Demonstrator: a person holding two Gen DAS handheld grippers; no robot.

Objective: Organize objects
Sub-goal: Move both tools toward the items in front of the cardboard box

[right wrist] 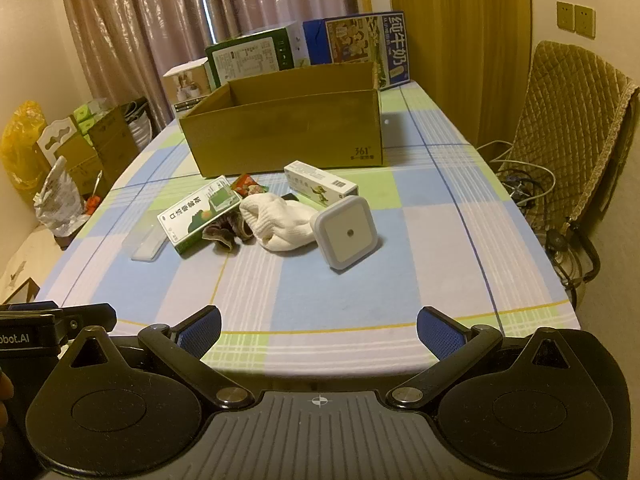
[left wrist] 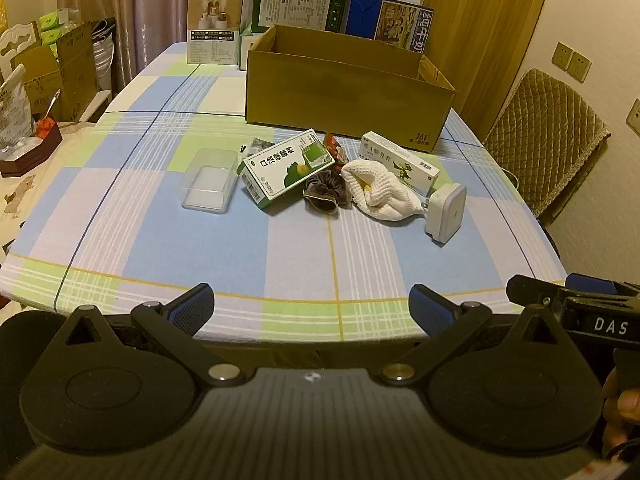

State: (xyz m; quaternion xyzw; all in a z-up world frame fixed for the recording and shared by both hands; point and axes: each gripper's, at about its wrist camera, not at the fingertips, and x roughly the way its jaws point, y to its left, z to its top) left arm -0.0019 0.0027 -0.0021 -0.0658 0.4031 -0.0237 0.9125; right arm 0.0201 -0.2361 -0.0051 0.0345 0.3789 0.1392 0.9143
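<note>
Left wrist view. Left gripper (left wrist: pixel 311 307) held low at the near edge of the checked tablecloth (left wrist: pixel 224 240), its blue-padded fingers (left wrist: pixel 192 304) spread wide apart, nothing between them. Landmark: open cardboard box (left wrist: pixel 344 92), upright, empty as far as its inside shows. All loose items lie in a cluster just in front of the box. Green-and-white medicine box (left wrist: pixel 286 169) lies flat, long axis slanting from near-left to far-right, its far end close to the box's front wall. Left of it, a clear plastic tray (left wrist: pixel 209 185), set apart. Dark velvet scrunchie (left wrist: pixel 323 193) touches the medicine box's near-right end. White knitted cloth (left wrist: pixel 378 190) beside the scrunchie, resting against a white ointment carton (left wrist: pixel 400 162) whose long axis slants from far-left to near-right. White plug-in night light (left wrist: pixel 447 211) stands on edge at the cluster's right end, prongs pointing left toward the cloth. Small snack packet (left wrist: pixel 333 146) lies nearest the box.

Right wrist view. Right gripper (right wrist: pixel 318 334) also at the near table edge, fingers (right wrist: pixel 438 334) wide apart, empty. Night light (right wrist: pixel 347 233) shows its square face toward the camera. Medicine box (right wrist: pixel 200 213) points its far end toward the cardboard box (right wrist: pixel 288 132).
</note>
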